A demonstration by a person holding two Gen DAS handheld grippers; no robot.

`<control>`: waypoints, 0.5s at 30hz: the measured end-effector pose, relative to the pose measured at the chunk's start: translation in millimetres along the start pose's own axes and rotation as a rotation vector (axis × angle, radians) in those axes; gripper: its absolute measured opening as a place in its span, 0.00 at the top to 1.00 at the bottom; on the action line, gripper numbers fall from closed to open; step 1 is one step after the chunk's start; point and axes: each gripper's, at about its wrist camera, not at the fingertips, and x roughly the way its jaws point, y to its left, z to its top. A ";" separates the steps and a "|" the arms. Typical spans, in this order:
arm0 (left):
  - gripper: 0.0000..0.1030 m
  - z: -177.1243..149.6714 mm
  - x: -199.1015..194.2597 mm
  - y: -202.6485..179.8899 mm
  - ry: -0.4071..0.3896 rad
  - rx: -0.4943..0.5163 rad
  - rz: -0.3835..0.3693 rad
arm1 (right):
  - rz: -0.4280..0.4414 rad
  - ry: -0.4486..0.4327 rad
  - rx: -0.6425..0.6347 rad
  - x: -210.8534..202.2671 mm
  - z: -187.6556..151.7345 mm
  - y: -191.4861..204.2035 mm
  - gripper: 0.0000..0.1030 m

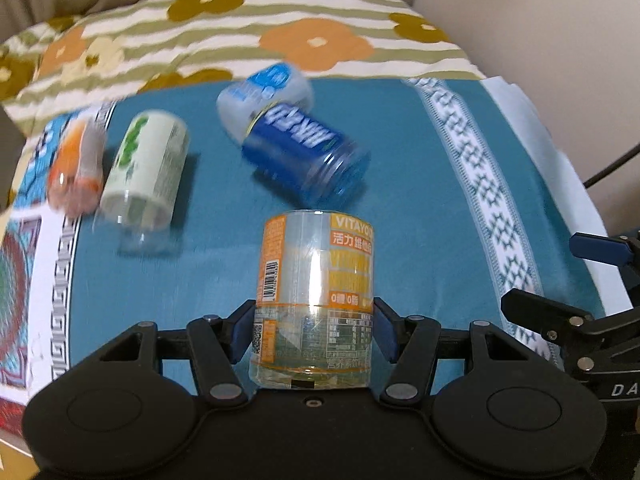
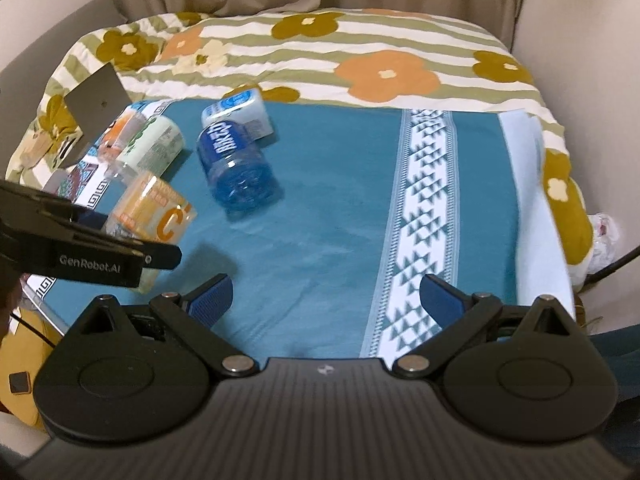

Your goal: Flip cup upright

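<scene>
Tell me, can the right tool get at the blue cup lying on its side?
Probably yes: the right tool is open and empty, and only bare teal cloth lies between it and the blue cup.

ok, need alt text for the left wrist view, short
The left gripper is shut on a clear cup with an orange label, held over a teal cloth. Beyond it four more cups lie on their sides: a blue one, a pale one, a green-and-white one and an orange one.
</scene>
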 end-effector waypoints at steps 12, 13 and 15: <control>0.38 -4.7 33.4 6.6 0.038 -0.027 -0.007 | 0.006 0.052 0.016 23.9 -8.6 9.7 0.00; 0.38 -4.8 35.2 6.4 0.039 -0.023 -0.005 | 0.005 0.055 0.018 24.7 -9.2 9.0 0.00; 0.37 -4.7 37.9 5.8 0.039 -0.016 -0.001 | 0.004 0.060 0.023 25.7 -10.3 8.1 0.00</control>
